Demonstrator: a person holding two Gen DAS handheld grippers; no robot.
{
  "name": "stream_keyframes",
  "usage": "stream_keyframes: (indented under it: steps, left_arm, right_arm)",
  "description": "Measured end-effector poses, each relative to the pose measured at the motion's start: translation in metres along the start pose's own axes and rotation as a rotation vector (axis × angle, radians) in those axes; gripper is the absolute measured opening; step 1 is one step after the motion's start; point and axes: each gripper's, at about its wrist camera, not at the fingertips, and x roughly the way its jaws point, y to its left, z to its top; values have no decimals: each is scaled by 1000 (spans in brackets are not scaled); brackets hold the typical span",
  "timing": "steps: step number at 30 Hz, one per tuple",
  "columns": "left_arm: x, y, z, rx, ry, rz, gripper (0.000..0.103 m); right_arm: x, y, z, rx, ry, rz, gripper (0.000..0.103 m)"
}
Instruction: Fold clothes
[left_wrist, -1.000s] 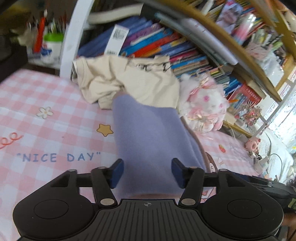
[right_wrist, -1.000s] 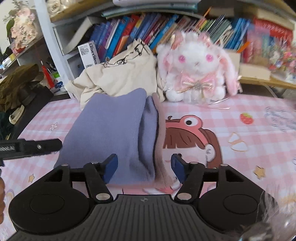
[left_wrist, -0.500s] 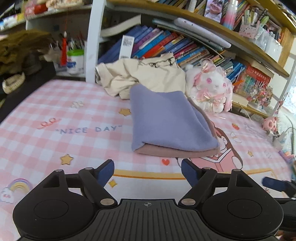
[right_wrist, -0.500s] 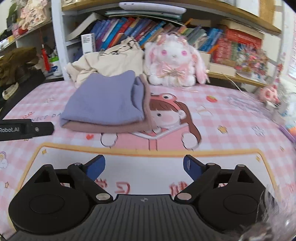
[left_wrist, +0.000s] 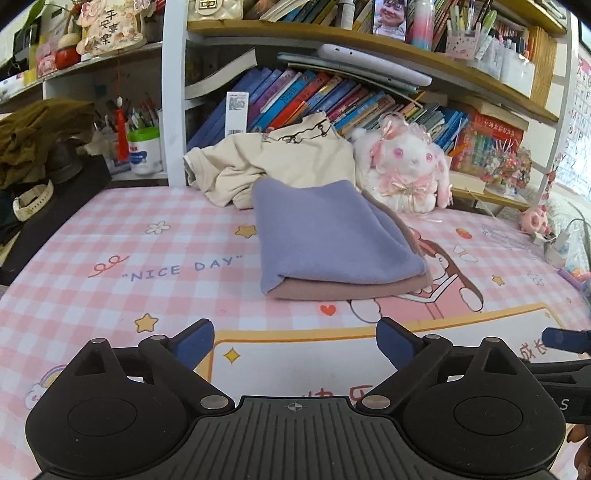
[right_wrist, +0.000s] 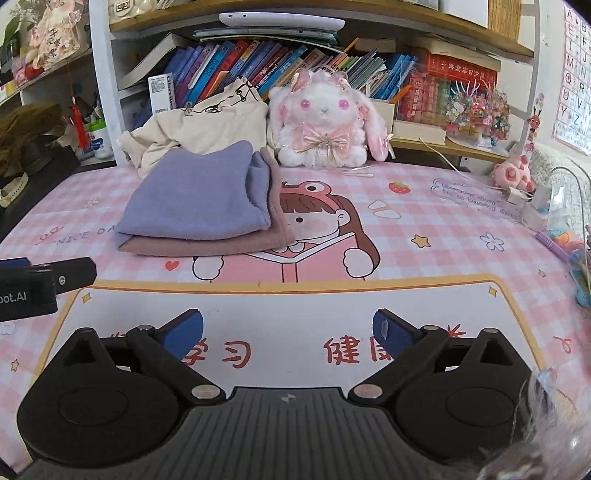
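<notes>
A folded purple garment (left_wrist: 328, 240) lies on top of a folded mauve-pink garment (left_wrist: 347, 291) on the pink checked mat (left_wrist: 110, 229); the stack also shows in the right wrist view (right_wrist: 195, 203). A crumpled cream garment (left_wrist: 273, 162) lies behind it against the books, also in the right wrist view (right_wrist: 195, 125). My left gripper (left_wrist: 294, 341) is open and empty, held back from the stack near the mat's front. My right gripper (right_wrist: 288, 330) is open and empty, to the right of the left one and also well short of the stack.
A white and pink plush rabbit (right_wrist: 325, 118) sits behind the stack on the right. A bookshelf with many books (left_wrist: 314, 99) runs along the back. A white shelf post (left_wrist: 173, 92) stands at the back left. Small toys and a charger (right_wrist: 532, 195) lie at the right edge.
Both grippers have opened wider and pulled back from the folded stack toward the front of the mat. The purple and mauve stack lies free on the mat.
</notes>
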Motion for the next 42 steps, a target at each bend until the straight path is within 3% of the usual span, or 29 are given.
stream_keyframes:
  steps: [6, 42]
  left_arm:
    - [-1, 3, -2, -5, 10, 19, 101]
    - [8, 4, -6, -3, 69, 11, 101]
  right_arm:
    - [3, -1, 0, 7, 8, -12, 102]
    - [5, -2, -3, 14, 30, -19, 103]
